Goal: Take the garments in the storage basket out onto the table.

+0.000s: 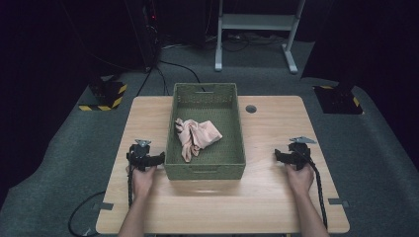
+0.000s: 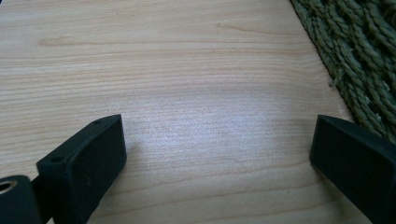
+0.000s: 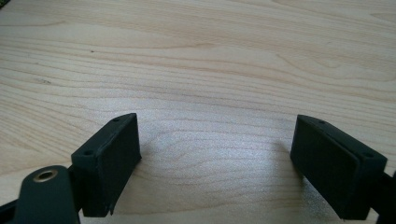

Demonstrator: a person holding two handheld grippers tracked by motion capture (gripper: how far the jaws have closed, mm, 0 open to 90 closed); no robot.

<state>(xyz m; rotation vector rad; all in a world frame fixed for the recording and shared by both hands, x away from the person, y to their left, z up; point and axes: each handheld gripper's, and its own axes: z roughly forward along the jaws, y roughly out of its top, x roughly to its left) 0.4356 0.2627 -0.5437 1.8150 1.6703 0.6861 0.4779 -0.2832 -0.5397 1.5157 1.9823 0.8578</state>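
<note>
Looking down from the high view, I find no brand, label or readable writing on anything on the table. I have the left gripper (image 1: 144, 154) resting on the pale rectangular wooden table (image 1: 148, 113) at about 9 o'clock of the green woven rectangular basket (image 1: 205, 169), just beside its left wall. In the left gripper view its two black jaws stand wide apart, released, with bare wood grain between them, and the basket's braided green weave (image 2: 359, 56) comes in at 2 o'clock, close to the far jaw; that braid is too small to read from above.

The basket sits at the table's middle, and the crumpled pink cloth (image 1: 196, 135) lies inside it, on the floor of the basket toward its left half, well apart from both grippers. The high view gives me the cloth; the gripper views give me table and weave.

My right gripper (image 1: 296, 154) rests on the table at 3 o'clock of the basket, well apart from it. The right gripper view shows its jaws (image 3: 219, 163) spread open too, grasping nothing, over plain wood.
</note>
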